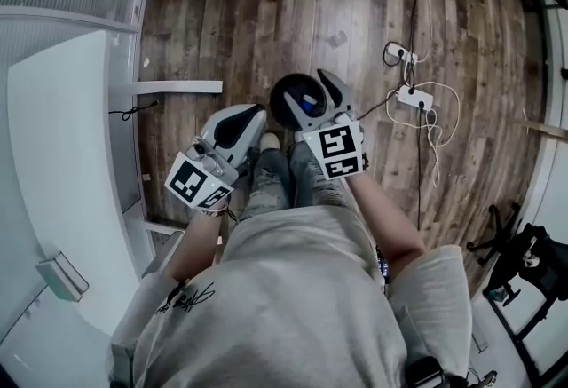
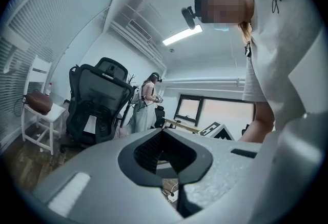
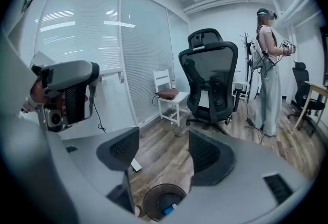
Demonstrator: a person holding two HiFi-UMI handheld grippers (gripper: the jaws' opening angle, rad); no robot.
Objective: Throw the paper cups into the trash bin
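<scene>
**Open claw hangs over bin, its twin pinched shut**

The right gripper is held with its jaws wide apart and nothing between them. The round, dark trash bin stands on the wooden floor directly below the gap, close under the claw. Something small and blue lies at the bottom of the bin; whether it is one of the paper cups cannot be told. The claw touches neither the bin nor its contents.

To that claw's left, and level with it, the left gripper has its jaws brought together and touching. Only a narrow diamond-shaped hollow remains between the ribbed pads, and it is empty.

Beyond the open jaws, a black office chair faces the claw across the floor. A small white chair with a brown bag on its seat stands to the left of it, against the blinds. A second person stands farther off to the right. A white power strip and its cords lie on the floor off to the right of the bin
</scene>
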